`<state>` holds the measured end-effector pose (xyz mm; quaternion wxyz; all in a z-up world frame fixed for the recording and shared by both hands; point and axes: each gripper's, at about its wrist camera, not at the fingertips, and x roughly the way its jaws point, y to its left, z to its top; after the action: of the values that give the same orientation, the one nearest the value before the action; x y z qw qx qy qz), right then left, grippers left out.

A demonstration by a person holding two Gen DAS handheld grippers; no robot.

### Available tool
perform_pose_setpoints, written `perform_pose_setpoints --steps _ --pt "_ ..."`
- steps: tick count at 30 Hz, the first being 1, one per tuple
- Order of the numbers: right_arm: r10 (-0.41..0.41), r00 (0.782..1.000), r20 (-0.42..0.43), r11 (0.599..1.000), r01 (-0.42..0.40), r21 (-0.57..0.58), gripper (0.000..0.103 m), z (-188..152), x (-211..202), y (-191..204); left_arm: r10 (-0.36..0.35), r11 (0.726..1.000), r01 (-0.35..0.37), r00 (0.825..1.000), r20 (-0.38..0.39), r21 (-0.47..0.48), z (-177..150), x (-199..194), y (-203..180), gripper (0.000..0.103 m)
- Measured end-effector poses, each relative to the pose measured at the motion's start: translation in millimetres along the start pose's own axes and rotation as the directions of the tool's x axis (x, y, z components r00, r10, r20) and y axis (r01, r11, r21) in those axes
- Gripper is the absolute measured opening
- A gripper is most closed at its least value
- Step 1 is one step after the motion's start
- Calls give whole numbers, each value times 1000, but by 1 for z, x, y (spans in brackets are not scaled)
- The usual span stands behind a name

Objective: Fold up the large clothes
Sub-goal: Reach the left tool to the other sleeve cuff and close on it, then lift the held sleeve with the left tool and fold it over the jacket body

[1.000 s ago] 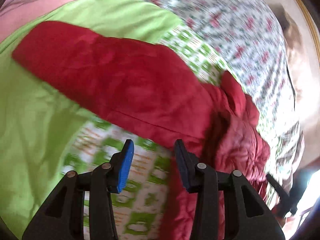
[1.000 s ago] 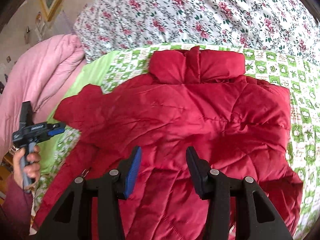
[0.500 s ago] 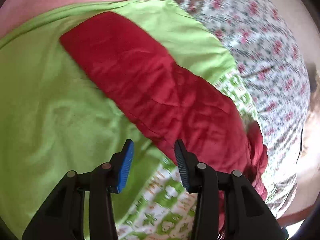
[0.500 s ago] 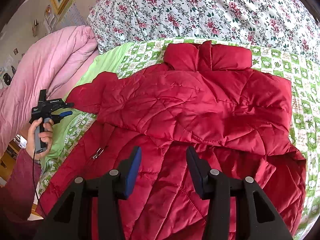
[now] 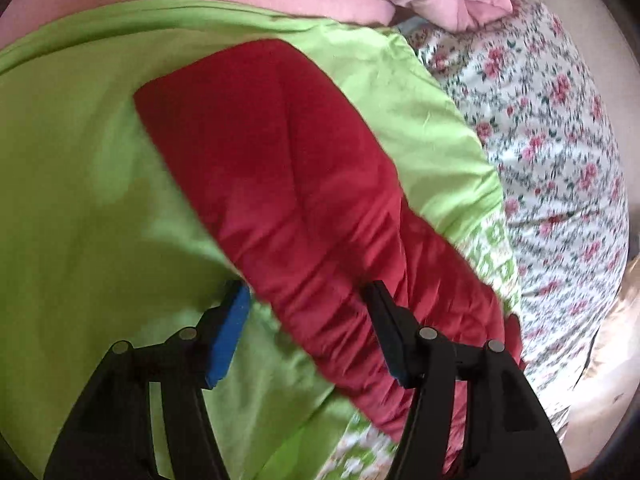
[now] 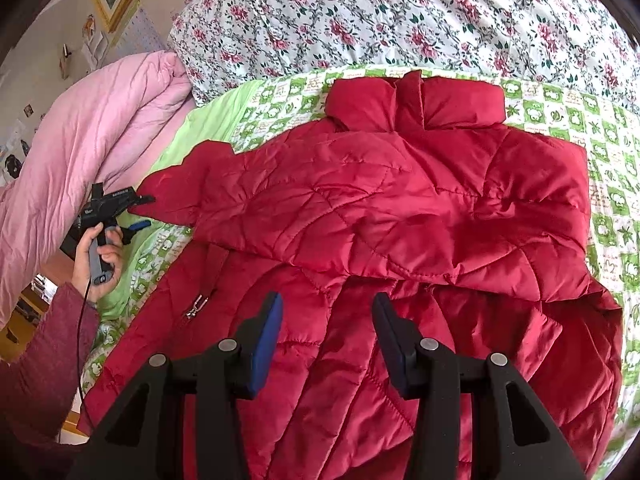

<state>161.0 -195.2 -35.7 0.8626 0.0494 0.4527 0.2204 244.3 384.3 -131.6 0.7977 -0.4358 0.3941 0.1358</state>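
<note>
Overhead, the right gripper [image 6: 326, 338] hangs wide open above the red jacket [image 6: 400, 216]; the left gripper [image 5: 306, 330], jaws spread, straddles its sleeve [image 5: 288, 184] near the bed's [image 6: 400, 8] left edge.

red quilted jacket [image 6: 400, 216] | spread flat, collar far side (sleeve [image 5: 288, 184] stretched out) | on bed

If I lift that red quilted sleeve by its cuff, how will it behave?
The red quilted puffer jacket's sleeve probably droops limply: it already wrinkles near the left hand-held gripper. Puffy fill suggests it is light. The smooth shell may slip.
</note>
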Motion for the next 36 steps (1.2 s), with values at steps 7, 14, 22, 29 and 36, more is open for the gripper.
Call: perform_pose_setpoints --steps 7,14,22,29,36 --pt "-4 1000 -19 1000 4 1 48 -2 4 -1 -44 999 44 998 49 -13 16 9 -2 23" --pt "-9 1000 -12 1000 9 20 48 -1 0 -8 -41 993 30 995 96 112 5 -13 -37 7" --pt "-13 1000 1 999 13 36 48 -1 -7 -15 -174 957 135 976 134 258 -20 -58 -100 6" --pt "-15 1000 20 998 14 53 48 -3 -15 -21 -284 882 224 955 88 414 -60 -85 -164 6" --pt "-19 999 42 995 15 94 48 -5 -26 -35 -367 781 324 930 -27 534 -111 -97 -219 6"
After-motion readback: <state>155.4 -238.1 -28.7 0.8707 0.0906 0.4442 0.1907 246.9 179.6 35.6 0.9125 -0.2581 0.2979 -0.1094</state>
